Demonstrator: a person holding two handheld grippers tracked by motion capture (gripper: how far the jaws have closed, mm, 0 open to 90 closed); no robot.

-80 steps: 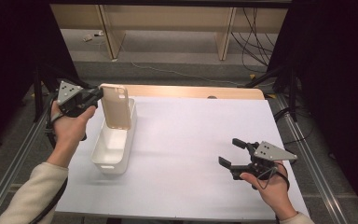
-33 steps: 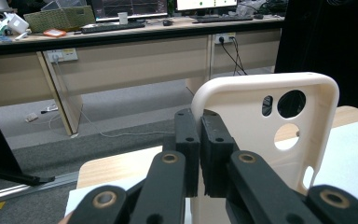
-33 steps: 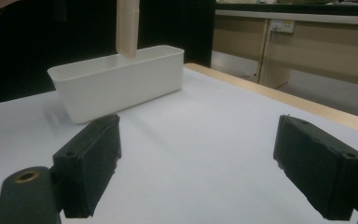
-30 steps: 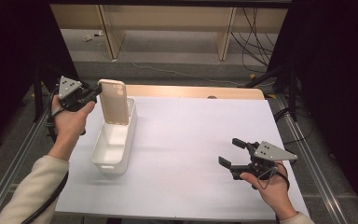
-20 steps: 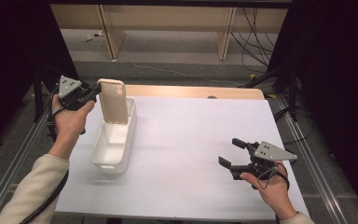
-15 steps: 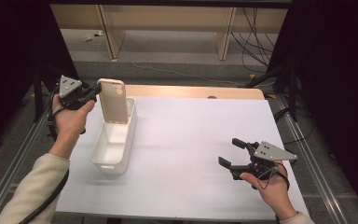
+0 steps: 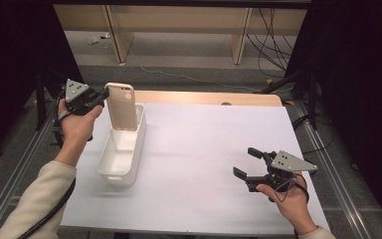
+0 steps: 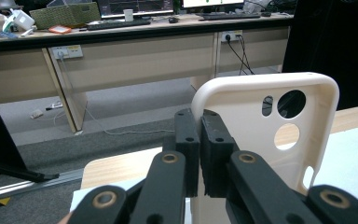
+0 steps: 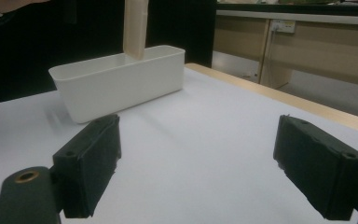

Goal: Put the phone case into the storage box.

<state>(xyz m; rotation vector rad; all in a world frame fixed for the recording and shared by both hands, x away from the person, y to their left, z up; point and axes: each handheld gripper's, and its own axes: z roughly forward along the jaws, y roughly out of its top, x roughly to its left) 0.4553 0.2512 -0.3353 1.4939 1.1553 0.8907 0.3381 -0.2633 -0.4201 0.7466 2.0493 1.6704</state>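
A: What has changed over the last seconds?

B: Very little. The left gripper [image 7: 101, 96] was already clamped on the edge of the cream phone case [image 7: 122, 106] in the earliest high view, and it holds it the same way now: upright, over the far end of the white bin [image 7: 114, 164], the lower end dipping below the bin's rim. The case has drifted a shade toward the table's left edge, no more.

A: And what does that say about the work?

B: That the placing looks paused. The case hangs over the bin and has not been let go; the jaws are pressed together on the thin wall, as the left gripper view shows, pads [image 8: 188, 135] tight on the case [image 8: 279, 121] beside its camera cut-outs.

A: Moving across the table, what lies there?

B: Bare white table sheet [image 7: 209, 144] through the middle, with a strip of wooden tabletop [image 7: 204, 98] along the far side. Nothing sits between the bin and the other hand.

A: And on the right?

B: The right gripper [image 7: 246, 167] rests low over the sheet, jaws wide apart and holding nothing; it has kept its place throughout. Its own view looks toward the bin [image 9: 121, 84].

A: Anything in the way of the drop?

B: The bin looks empty and its walls stand clear of the case, so lowering seems unobstructed.
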